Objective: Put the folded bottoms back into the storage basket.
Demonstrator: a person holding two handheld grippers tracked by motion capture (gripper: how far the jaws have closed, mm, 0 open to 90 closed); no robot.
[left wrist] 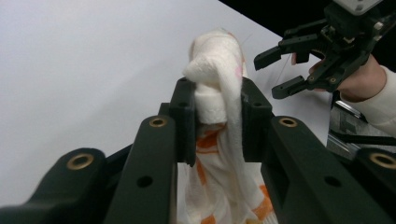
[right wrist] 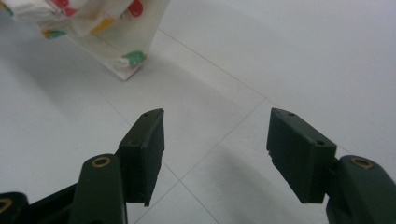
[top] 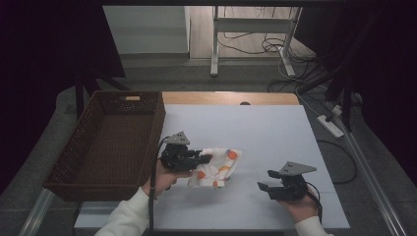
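A small white terry cloth printed with orange and red fruit shapes (top: 216, 167) is bunched and held near the middle of the white table surface (top: 265, 132), slightly toward the near left. In the left gripper view a thick fold of the cloth (left wrist: 219, 88) is pinched between the two black jaws, while the rest hangs down below them, so the cloth is judged to be lifted rather than lying flat; whether a lower corner touches the table cannot be told. A bunched fold is gripped, probably so that the soft fabric is carried in one bundle and does not slip out.

The left gripper (top: 199, 158) is clamped on the cloth and is held just right of the dark brown woven rectangular basket (top: 83, 147), which stands at the left edge of the table with its inside empty. The closeness suggests that the cloth is meant to be moved left into that basket.

The right gripper (top: 265, 188) is held well apart, at the near right of the table, with its jaws spread wide and nothing between them, as is seen in the right gripper view (right wrist: 215, 154). It is judged to be kept clear so that the left hand (top: 164, 179) can move unhindered, or ready to help with the fabric.
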